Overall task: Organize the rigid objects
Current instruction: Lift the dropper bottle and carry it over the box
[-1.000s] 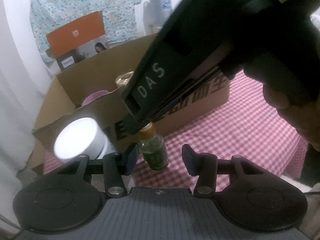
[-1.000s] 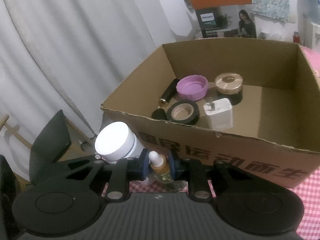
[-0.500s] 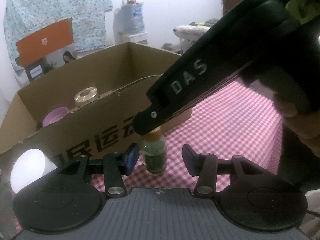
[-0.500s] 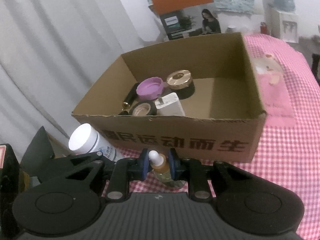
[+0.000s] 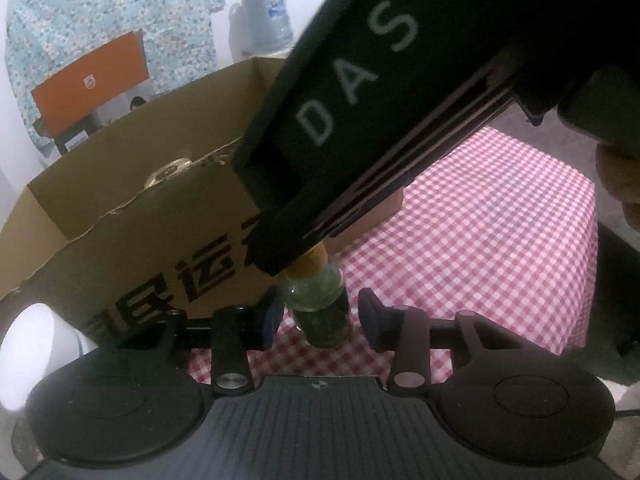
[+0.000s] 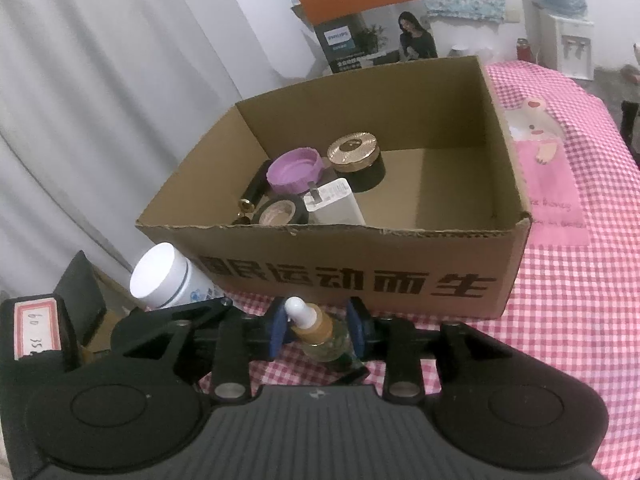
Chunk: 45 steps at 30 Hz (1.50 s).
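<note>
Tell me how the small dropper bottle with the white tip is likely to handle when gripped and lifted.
The dropper bottle looks like clear glass, so probably rigid, smooth and breakable. It is narrow and tall with a slim neck, so a sideways nudge could tip it on the checked tablecloth. The right tool is opening around its neck; once free it may wobble.

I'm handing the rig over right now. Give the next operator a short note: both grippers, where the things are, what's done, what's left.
Right gripper: jaws opening around the dropper bottle, no longer clamped.
Left gripper: jaws closing around the same bottle's body, one pad near the glass, the other apart.
The bottle stands on the checked cloth in front of the cardboard box.
Done: purple lid, gold-lidded jar, tape roll, white charger and a black tube are in the box.
Left: the dropper bottle and the white jar beside the box.
</note>
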Available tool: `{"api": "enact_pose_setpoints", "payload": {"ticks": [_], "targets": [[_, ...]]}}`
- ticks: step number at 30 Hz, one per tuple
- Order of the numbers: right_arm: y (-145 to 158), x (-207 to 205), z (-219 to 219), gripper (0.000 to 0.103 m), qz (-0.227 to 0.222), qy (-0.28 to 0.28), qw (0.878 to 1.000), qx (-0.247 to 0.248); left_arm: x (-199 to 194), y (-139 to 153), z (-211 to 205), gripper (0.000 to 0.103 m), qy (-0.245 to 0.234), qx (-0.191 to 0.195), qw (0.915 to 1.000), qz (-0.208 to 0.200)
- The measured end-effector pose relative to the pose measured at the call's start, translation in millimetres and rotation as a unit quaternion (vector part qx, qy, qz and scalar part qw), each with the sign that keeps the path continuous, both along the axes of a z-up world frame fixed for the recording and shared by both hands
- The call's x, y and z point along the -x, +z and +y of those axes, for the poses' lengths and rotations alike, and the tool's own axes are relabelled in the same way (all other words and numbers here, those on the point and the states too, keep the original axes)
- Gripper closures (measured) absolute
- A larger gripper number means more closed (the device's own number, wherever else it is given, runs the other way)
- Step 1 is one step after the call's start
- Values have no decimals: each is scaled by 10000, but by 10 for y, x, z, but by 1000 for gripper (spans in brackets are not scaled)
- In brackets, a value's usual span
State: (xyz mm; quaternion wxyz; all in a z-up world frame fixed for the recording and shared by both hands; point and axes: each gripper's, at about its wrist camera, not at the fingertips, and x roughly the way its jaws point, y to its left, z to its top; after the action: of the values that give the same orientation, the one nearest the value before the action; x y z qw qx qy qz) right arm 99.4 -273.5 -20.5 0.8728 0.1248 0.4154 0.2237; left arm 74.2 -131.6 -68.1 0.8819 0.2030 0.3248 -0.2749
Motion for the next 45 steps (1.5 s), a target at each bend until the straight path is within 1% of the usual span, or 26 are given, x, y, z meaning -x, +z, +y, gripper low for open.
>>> {"api": "enact_pose_setpoints", "payload": {"ticks": [7,14,20,22,26,35,42,45], "targets": [[-107,-84,18,67,193,109,9997,-44,-86,-12,-28,68,120,24,9999,69],[-127,-96,8,68,133,78,9998,-83,-199,34,-3,69,235,98,9994,234],[-94,-60,-11,71,71,49,10000,-33,-284,65,-24,71,345,163,9985,393],[-80,-50,-24,74,59,41,10000,-23,-307,85,-26,72,377,183,9982,426],[-48,-29,-37,80,-1,28,10000,-26,-284,89,-42,72,383,148,9984,400],[-2,24,-2,81,-38,24,10000,-21,-168,124,-46,72,420,152,9985,315],[150,124,62,80,-249,25,9997,46,-6,249,-9,72,474,245,9985,117],[259,181,96,81,-401,66,9991,77,96,361,25,72,496,303,9983,-52]]}}
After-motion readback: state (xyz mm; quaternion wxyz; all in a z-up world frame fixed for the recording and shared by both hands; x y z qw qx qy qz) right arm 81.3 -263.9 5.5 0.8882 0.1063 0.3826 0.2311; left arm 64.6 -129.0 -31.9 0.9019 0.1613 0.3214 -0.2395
